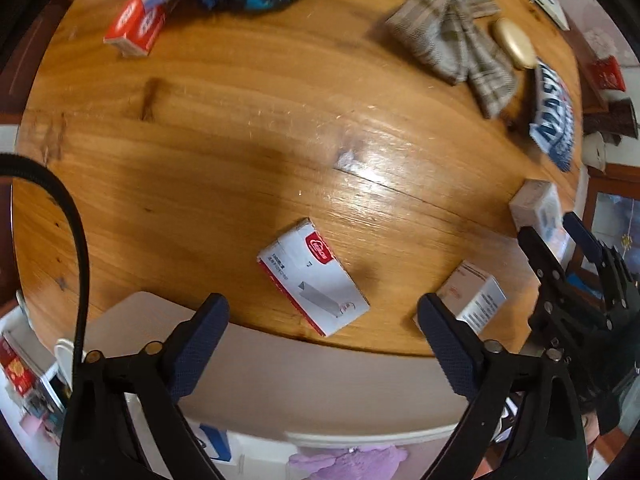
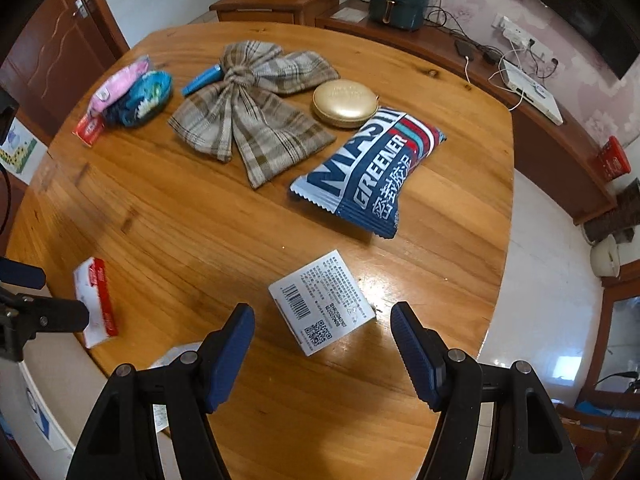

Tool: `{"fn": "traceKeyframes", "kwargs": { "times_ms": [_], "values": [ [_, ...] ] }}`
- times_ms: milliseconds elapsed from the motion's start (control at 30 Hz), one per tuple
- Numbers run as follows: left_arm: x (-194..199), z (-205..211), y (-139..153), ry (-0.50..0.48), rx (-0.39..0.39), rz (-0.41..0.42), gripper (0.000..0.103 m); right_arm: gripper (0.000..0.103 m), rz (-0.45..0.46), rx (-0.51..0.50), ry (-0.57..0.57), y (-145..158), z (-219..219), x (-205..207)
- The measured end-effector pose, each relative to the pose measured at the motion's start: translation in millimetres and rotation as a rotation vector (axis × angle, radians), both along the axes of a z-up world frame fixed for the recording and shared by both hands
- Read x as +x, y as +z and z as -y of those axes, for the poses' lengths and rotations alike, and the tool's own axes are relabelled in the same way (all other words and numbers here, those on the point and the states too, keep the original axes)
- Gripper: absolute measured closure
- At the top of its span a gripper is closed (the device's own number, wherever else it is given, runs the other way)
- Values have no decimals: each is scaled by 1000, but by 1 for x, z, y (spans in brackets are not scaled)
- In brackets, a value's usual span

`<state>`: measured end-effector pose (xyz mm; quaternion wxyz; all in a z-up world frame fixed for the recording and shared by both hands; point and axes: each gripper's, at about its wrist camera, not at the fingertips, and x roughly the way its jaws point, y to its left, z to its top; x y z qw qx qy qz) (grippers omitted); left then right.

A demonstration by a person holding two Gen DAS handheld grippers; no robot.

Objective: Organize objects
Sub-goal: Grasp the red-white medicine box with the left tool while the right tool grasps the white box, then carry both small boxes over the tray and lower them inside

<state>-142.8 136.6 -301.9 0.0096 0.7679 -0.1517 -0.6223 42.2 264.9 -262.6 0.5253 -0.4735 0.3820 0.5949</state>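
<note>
A flat white box with a red logo (image 1: 312, 276) lies on the wooden table (image 1: 200, 152) near its front edge. My left gripper (image 1: 322, 314) stands open above it, one finger on each side, not touching. A white box with a barcode and QR code (image 2: 320, 300) lies between the fingers of my right gripper (image 2: 323, 315), which is open with a gap on both sides. In the right wrist view the red-and-white box (image 2: 96, 300) shows at the far left beside the left gripper's fingers (image 2: 60, 312).
A small white box (image 1: 476, 300) sits just right of the left gripper. Farther back lie a plaid bow cloth (image 2: 256, 120), a gold round case (image 2: 346, 102), a blue snack packet (image 2: 368, 168), a floral pouch (image 2: 140, 96) and a red box (image 2: 90, 128). The table edge is close below both grippers.
</note>
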Motion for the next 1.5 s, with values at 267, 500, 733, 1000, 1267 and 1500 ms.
{"fn": "traceKeyframes", "kwargs": {
  "times_ms": [267, 500, 733, 1000, 1267, 1500],
  "values": [
    [6, 5, -24, 70, -28, 42, 28, 32, -6, 6, 12, -5, -3, 3],
    [11, 2, -32, -8, -39, 37, 41, 43, -9, -13, 24, -15, -2, 1],
    [13, 3, -26, -52, 1, -19, 62, 61, -46, -16, 7, -16, 0, -2],
    [16, 7, -11, -139, 74, -70, 62, 62, -94, 2, -31, -3, 13, -11],
    [20, 0, 53, -302, 140, -216, 62, 62, -124, 68, -133, 54, 31, -16],
    [20, -29, 142, -564, 273, -295, 62, 62, -159, 137, -193, 122, 59, -25]
  ]
}}
